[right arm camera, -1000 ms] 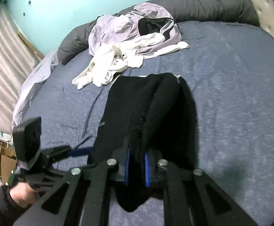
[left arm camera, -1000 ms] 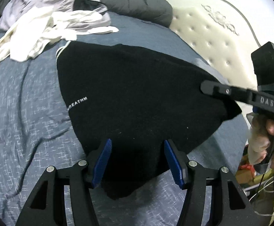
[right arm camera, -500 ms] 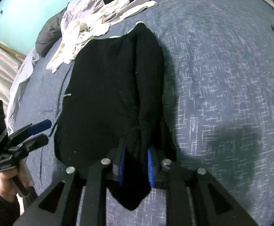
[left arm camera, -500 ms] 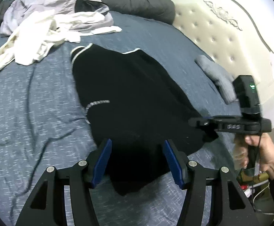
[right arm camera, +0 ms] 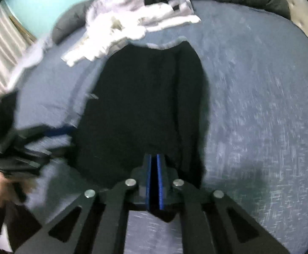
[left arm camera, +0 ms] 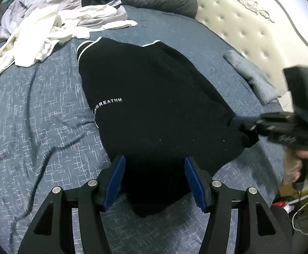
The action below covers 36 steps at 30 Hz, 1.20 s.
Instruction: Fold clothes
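Since a second ago the black sweater (left arm camera: pixel 154 114) has dropped from its lifted, draped hang to lie flat on the blue bed (left arm camera: pixel 37 116), and the right gripper (right arm camera: pixel 154 163) has sunk with it toward the mattress. Its jaws have just been closing and now stand pressed together, blue pads nearly touching; whether any black cloth is caught between them cannot be told, though the sweater's near corner lies directly under them. One sweater is on the bed, its white-trimmed collar at the far end and one line of white lettering on the chest. The left gripper (left arm camera: pixel 154 180) hangs above the near hem, its two jaws spread, the hem lying between and below them, untouched. One heap of white and lilac clothes (left arm camera: pixel 54 19) lies well apart beyond the collar. One tufted headboard (left arm camera: pixel 249 25) stands at the right.
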Tool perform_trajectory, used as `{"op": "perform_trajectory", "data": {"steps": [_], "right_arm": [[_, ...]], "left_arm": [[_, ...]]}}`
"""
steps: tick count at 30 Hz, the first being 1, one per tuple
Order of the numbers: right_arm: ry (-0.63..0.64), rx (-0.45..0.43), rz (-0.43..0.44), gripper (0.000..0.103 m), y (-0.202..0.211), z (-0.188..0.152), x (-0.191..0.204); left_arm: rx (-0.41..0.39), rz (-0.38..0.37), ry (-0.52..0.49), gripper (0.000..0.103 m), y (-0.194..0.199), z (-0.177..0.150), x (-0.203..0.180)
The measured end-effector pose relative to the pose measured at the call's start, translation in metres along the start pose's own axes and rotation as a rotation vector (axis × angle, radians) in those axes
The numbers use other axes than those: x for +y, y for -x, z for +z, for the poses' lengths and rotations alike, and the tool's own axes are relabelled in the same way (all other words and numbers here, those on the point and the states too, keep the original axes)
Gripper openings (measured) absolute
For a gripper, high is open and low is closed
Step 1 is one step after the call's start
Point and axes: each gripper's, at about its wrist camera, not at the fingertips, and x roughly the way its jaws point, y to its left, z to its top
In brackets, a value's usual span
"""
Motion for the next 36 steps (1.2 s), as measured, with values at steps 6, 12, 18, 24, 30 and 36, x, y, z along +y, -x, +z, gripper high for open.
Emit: {"op": "perform_trajectory", "data": {"steps": [6, 12, 18, 24, 30, 36], "right_arm": [[-0.034, 0.016, -0.011, 0.000, -0.012, -0.010, -0.011], [-0.033, -0.016, 0.001, 0.000, 0.010, -0.003, -0.006], [0.011, -0.022, 0.033, 0.000, 0.026, 0.001, 0.005], [0.024, 0.074, -0.009, 0.000, -0.014, -0.011, -0.001], [0.013, 0.071, -0.007, 0.000, -0.017, -0.014, -0.003], [0.026, 0.004, 0.016, 0.000, 0.018, -0.019, 0.003]], "left_arm": [[0.007, 0.015, -0.029, 0.062, -0.005, -0.004, -0.004], [0.002, 0.019, -0.013, 0.062, 0.008, 0.001, -0.005], [-0.046, 0.021, -0.025, 0.062, 0.022, 0.015, -0.014], [0.023, 0.053, -0.097, 0.061, -0.009, 0.007, -0.030], [0.023, 0.045, -0.080, 0.061, -0.010, 0.007, -0.026], [0.010, 0.052, -0.078, 0.062, 0.006, 0.004, -0.020]]}}
